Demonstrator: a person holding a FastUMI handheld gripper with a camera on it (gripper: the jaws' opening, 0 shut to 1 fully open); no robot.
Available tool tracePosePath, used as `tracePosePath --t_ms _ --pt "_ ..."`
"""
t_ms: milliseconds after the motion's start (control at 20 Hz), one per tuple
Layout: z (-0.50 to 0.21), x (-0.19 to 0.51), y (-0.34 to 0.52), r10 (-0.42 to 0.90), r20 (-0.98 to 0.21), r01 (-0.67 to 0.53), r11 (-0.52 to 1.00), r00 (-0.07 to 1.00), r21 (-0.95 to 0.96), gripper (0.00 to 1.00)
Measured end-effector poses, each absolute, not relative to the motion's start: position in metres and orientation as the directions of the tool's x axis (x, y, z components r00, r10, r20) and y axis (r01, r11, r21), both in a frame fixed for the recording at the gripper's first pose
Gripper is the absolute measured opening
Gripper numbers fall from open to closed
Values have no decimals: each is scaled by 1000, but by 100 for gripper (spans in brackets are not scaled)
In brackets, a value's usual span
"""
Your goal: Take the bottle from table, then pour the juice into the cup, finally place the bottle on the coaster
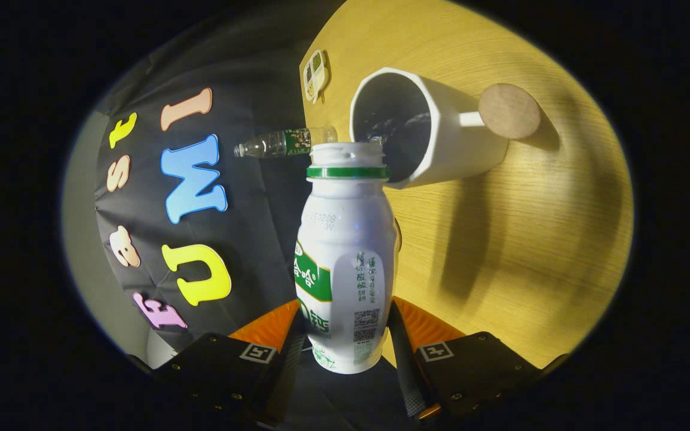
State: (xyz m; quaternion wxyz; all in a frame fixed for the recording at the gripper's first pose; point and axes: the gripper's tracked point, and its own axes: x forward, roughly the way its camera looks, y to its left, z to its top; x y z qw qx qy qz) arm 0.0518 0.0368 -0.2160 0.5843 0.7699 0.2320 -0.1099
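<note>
Gripper (pixel 345 335) is clamped on the white bottle (pixel 345 251), both fingers squeezing its lower body. Bottle's long axis runs toward 12 o'clock, open mouth right at the cup (pixel 435 137) rim. Round coaster (pixel 509 111) sits at 1 o'clock beyond the cup on the wooden table (pixel 530 251).

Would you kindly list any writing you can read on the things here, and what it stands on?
The bottle, clamped between the fingers of the gripper: stamped code and label print too blurred to read.
The clear bottle beyond it: label too small to read.
The cup: no writing.
</note>
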Motion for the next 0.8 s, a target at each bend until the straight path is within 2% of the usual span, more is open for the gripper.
tracePosePath --t_ms 800 --pt "-199 55 31 273 -440 510 -297 856 807 71"
